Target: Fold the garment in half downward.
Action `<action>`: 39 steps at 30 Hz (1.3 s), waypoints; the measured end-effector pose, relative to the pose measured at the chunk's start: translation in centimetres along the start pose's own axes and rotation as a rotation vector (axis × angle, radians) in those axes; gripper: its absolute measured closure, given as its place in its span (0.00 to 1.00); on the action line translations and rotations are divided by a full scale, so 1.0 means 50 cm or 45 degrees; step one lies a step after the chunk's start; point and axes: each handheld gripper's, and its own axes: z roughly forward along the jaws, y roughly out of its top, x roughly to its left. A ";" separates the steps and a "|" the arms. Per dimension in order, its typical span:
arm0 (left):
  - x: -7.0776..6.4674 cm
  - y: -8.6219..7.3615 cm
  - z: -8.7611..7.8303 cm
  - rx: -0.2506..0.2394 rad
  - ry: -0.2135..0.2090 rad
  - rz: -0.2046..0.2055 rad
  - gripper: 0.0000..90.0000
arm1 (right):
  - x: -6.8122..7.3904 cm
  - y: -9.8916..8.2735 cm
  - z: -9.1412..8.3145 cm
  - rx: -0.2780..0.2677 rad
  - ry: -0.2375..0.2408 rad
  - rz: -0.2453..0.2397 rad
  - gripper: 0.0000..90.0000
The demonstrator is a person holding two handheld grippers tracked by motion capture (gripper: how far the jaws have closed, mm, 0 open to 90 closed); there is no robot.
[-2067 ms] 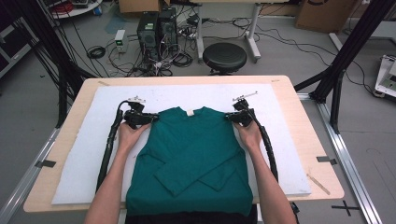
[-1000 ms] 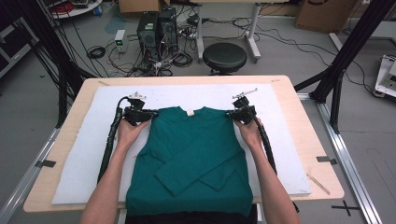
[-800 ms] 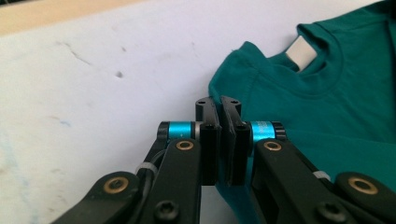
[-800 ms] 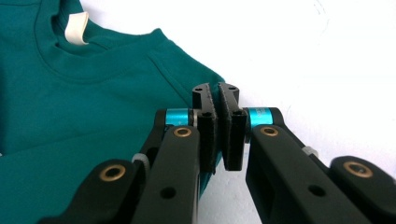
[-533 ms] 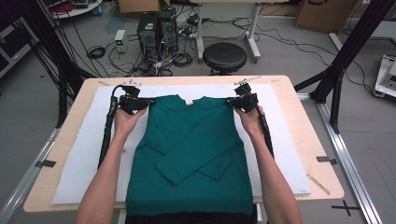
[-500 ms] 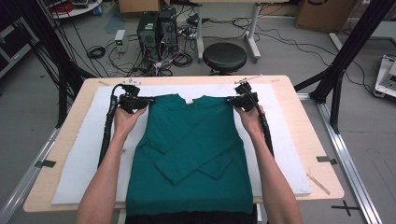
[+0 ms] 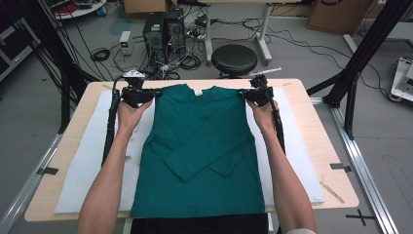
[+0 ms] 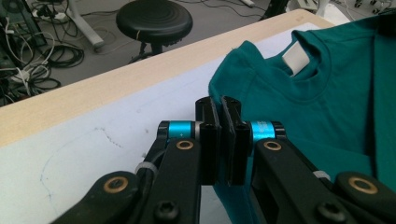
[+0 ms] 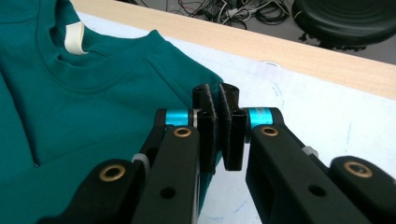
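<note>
Shirt shoulders are what I've got pinched: my left tongs are clenched on the left shoulder corner, my right tongs on the right one, cloth caught between both sets of pads. From there the green body runs straight back toward me, its long axis near to far, sleeves crossed over the middle, hem at the near edge of the worktop. Collar sits midway between my hands, so neither is nearer. Any pull should stay even, I judge, or it skews on the white mat.
</note>
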 end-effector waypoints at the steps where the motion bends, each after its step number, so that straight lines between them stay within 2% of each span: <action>1: 0.001 0.001 -0.001 -0.003 0.003 -0.004 0.96 | 0.000 0.002 -0.002 -0.002 0.001 0.003 0.97; 7: -0.001 0.005 -0.005 -0.028 0.024 0.005 0.96 | 0.011 0.019 -0.016 -0.006 0.010 -0.015 0.97; 12: 0.004 0.020 -0.015 -0.047 0.030 -0.004 0.96 | 0.009 0.043 -0.027 -0.038 0.016 -0.021 0.97; 17: -0.005 0.041 -0.026 -0.079 0.022 0.039 0.96 | 0.002 0.043 -0.032 -0.048 0.011 -0.012 0.97; 21: -0.011 0.043 -0.031 -0.089 0.022 0.055 0.96 | 0.008 0.046 -0.048 -0.103 0.010 -0.034 0.97; 24: -0.012 0.037 -0.030 -0.072 0.017 0.063 0.96 | 0.008 0.043 -0.046 -0.079 0.014 -0.043 0.97; 29: -0.007 0.013 -0.023 -0.034 0.000 0.055 0.96 | -0.006 0.018 -0.025 -0.010 0.062 0.000 0.97; 33: -0.001 -0.011 -0.018 -0.019 -0.031 0.029 0.96 | -0.002 -0.006 -0.020 -0.006 0.055 -0.027 0.97; 37: -0.008 -0.026 -0.019 0.012 -0.046 0.050 0.96 | 0.001 -0.024 -0.014 0.053 0.073 -0.041 0.97; 39: -0.015 -0.032 -0.023 0.017 -0.048 0.062 0.96 | 0.005 -0.035 -0.019 0.030 0.078 -0.046 0.97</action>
